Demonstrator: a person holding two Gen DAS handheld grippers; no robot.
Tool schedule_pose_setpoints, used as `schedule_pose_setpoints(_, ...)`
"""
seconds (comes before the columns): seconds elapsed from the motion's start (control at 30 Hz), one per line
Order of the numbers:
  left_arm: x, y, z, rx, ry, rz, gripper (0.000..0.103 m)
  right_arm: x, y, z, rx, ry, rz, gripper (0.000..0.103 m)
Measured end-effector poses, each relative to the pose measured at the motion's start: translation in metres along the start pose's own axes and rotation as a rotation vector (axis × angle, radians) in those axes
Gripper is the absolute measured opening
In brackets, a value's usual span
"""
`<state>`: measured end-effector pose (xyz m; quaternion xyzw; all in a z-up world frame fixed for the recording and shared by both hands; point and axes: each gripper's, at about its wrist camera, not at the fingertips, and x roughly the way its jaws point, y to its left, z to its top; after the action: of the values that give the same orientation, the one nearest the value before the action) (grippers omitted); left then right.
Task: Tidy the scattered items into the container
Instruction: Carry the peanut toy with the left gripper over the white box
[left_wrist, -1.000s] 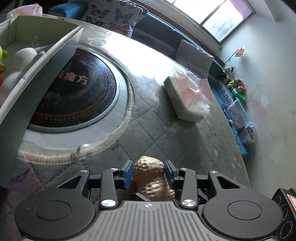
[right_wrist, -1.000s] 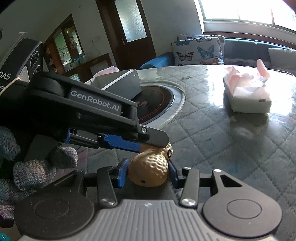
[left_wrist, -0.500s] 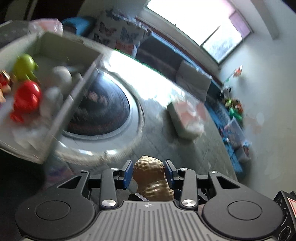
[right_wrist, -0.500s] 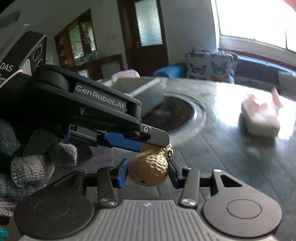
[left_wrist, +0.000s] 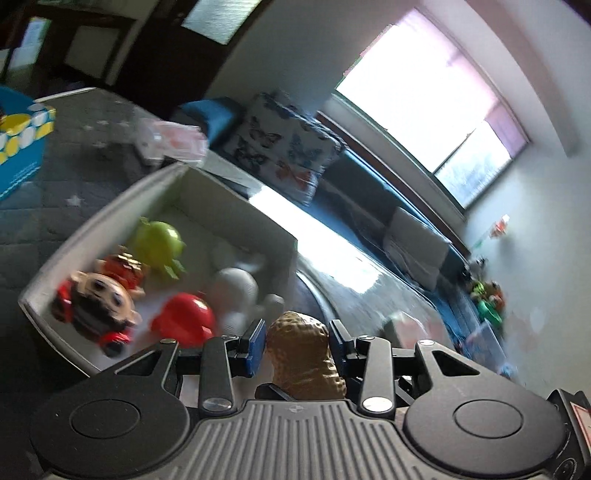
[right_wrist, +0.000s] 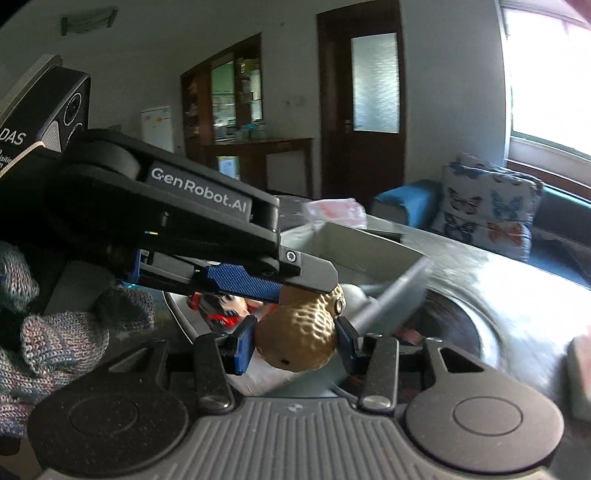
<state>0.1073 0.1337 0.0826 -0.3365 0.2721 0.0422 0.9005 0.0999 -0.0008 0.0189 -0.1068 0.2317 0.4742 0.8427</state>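
A tan peanut toy is held by both grippers at once. My left gripper is shut on it, its blue pads at the peanut's two sides. My right gripper is shut on the same peanut toy from another side, with the left gripper's finger crossing just above it. The peanut hangs at the near edge of the open grey box, just above its rim. Inside lie a green toy, a red toy, a white toy and a brown-faced figure.
A gloved hand holds the left gripper. Beyond the grey box lie a pink-white packet and a blue box with yellow dots. A black round inset sits in the quilted table at the right. A butterfly cushion rests on the sofa.
Both grippers have risen and swung to the left over the table with the peanut between them. The grey box has come from the view's edge to straight ahead, its inside now showing.
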Motion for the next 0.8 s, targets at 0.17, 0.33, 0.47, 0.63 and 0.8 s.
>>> schedule_pose_setpoints(0.17,0.009,0.026,0.007,-0.037,0.013,0.033,0.04,0.033,0.007,0.006,-0.011,0.04,0.034,0.046)
schedule_pose_setpoints(0.33,0.017,0.043,0.008,-0.061,0.039,0.054,0.04,0.056,0.009,0.005,-0.027,0.093,0.056,0.046)
schedule_pose_setpoints(0.47,0.022,0.049,0.005,-0.075,0.06,0.057,0.04,0.066,0.011,0.0,-0.04,0.135,0.059,0.046)
schedule_pose_setpoints(0.63,0.028,0.05,0.002,-0.073,0.072,0.055,0.04,0.07,0.01,-0.005,-0.052,0.163,0.053,0.046)
schedule_pose_setpoints(0.8,0.028,0.051,0.002,-0.072,0.075,0.05,0.04,0.071,0.012,-0.003,-0.066,0.173,0.05,0.046)
